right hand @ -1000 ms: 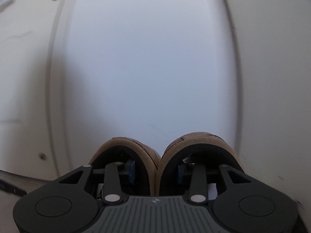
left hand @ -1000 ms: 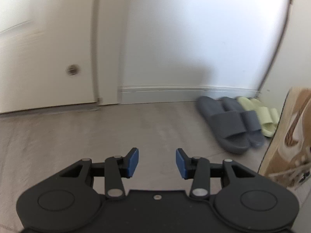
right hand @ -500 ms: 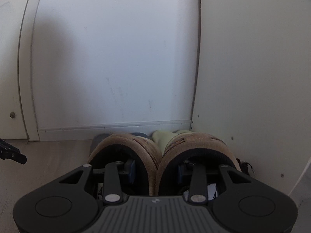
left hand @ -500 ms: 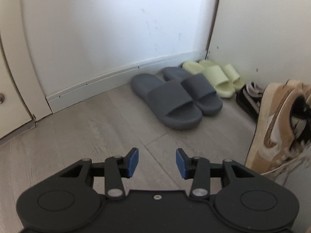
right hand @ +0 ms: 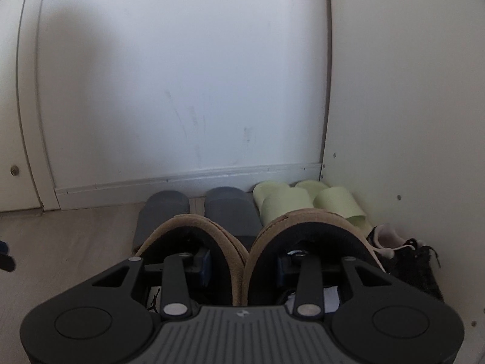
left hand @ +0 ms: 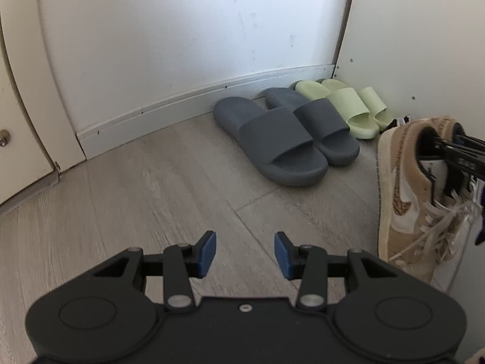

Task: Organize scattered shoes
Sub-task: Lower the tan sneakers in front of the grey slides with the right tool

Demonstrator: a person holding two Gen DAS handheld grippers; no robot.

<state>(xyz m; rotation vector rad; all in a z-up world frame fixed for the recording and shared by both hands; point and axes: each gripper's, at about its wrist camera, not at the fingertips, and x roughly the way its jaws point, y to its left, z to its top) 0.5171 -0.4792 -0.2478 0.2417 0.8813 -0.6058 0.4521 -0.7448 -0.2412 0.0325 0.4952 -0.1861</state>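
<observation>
Carrying tan sneakers (right hand: pixel 242 239) pinched by inner collars in right gripper (right hand: pixel 242 265), near grey slides (left hand: pixel 282 133) and green slides (left hand: pixel 348 103) at far wall. Left gripper (left hand: pixel 245 253) wide, empty. Next, probably: set down aligned beside the row.

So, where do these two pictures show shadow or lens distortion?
Left wrist view: the baseboard bows into a curve and the corners go black. Right wrist view: a soft shadow darkens the wall at upper left, and the door frame bends.

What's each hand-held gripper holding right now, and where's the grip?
Right hand-held gripper: pair of tan sneakers, one finger inside each collar, pinching adjoining inner walls. Left hand-held gripper: open, nothing held.
</observation>
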